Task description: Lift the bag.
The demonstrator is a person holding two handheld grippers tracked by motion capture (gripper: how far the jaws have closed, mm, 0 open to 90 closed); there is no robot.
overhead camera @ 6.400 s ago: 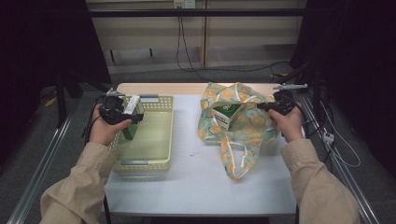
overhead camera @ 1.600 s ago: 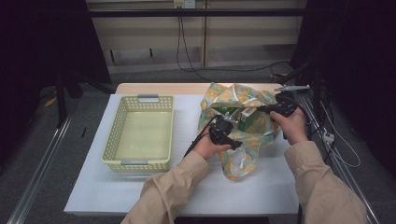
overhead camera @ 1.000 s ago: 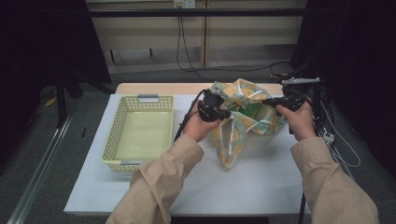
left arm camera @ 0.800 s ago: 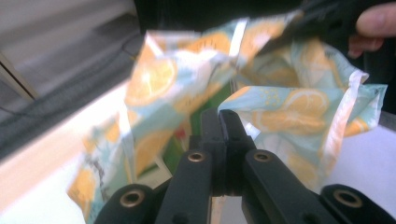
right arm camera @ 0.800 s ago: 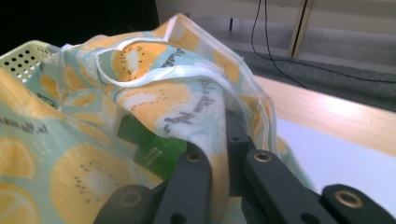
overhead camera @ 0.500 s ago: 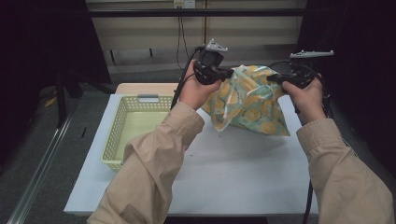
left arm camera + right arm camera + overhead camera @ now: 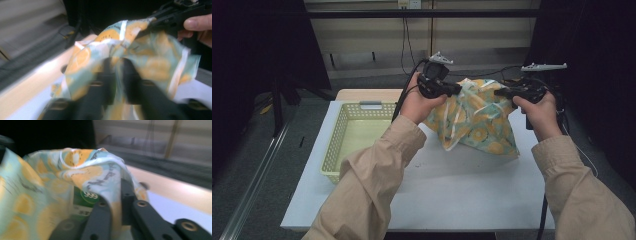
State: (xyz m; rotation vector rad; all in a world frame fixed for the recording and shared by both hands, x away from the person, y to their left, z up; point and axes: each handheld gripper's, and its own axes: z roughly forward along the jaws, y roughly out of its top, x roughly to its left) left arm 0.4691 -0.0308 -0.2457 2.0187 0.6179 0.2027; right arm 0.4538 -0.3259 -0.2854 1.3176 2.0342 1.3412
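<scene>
A cloth bag (image 7: 477, 120) printed with orange fruit hangs stretched between my two grippers above the white table (image 7: 452, 190). My left gripper (image 7: 457, 89) pinches the bag's left rim; in the left gripper view its jaws (image 7: 117, 62) have just been opening slightly, with the cloth (image 7: 155, 62) still caught between them. My right gripper (image 7: 499, 92) is shut on the opposite rim, and the cloth (image 7: 50, 177) drapes over its jaws (image 7: 116, 187). A green carton (image 7: 86, 200) sits inside the bag. The bag's lower corner reaches down towards the table.
A pale green mesh basket (image 7: 357, 135) stands on the table's left half, with nothing in it. Cables run along the dark floor behind the table. Past the bag's rim in the left gripper view, the other hand holds the right gripper (image 7: 160, 20).
Both grippers have raised the bag's rim off the table, so it now hangs spread between them. Several seconds ago the left gripper was over the basket.
</scene>
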